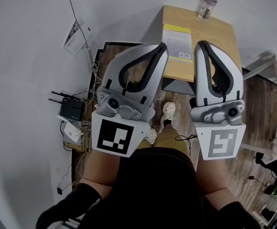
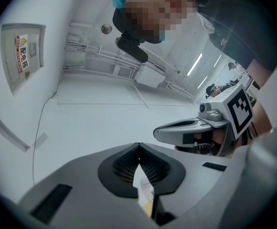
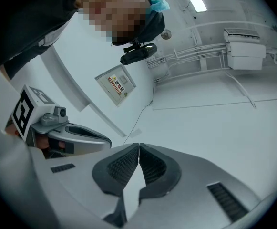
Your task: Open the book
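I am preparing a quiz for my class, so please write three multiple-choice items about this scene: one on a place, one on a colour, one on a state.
1. Where is the bottle? A on the floor; B on the wooden table; C in a gripper.
2. What colour is the band across the book? A yellow; B red; C blue.
3. How do the jaws of the right gripper stand? A wide apart; B closed on the book; C together, empty.
Answers: B, it sits on the tabletop beyond the book; A, the head view shows a yellow band; C, the right gripper view shows the pads meeting with nothing between.
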Demonstrator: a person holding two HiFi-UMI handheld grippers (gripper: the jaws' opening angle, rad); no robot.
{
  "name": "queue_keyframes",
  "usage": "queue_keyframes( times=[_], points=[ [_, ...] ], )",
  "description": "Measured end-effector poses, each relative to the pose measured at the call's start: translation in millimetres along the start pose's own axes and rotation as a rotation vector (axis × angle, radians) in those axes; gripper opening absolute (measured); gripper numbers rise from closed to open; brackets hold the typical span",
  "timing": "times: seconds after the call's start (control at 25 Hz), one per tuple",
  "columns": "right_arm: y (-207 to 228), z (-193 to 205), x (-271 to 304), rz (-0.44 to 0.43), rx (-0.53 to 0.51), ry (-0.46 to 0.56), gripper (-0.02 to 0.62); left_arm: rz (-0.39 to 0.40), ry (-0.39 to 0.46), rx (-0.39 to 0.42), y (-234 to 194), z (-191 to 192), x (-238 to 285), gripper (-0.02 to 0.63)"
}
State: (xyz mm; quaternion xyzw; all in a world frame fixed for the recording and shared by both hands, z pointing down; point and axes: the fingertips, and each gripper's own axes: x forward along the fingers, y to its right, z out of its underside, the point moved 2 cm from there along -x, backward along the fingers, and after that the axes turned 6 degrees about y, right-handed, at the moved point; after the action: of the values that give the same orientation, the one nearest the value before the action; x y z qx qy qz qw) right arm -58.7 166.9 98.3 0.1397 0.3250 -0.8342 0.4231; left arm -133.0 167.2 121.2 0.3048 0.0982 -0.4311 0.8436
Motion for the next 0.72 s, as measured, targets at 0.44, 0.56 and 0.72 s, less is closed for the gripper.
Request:
queue_keyframes(
  times=[0.44,0.56,0.72],
  points=[
    [5.8,18.5,6.4,-0.029,0.021,-0.012,0.029,0.001,-0.025,-0.014,-3.0,19.0,13.9,0.008],
    [10.1,27.9,5.4,-0.04,0.019,-0.021,0.029,-0.002,-0.03,-0.02,-0.7,26.7,21.2,0.008],
    [25.3,45.6,8.5,-0.049,0.029,-0.029,0.029,-0.004,-0.038,-0.022,1.6,40.8,39.3,0.008]
  ],
)
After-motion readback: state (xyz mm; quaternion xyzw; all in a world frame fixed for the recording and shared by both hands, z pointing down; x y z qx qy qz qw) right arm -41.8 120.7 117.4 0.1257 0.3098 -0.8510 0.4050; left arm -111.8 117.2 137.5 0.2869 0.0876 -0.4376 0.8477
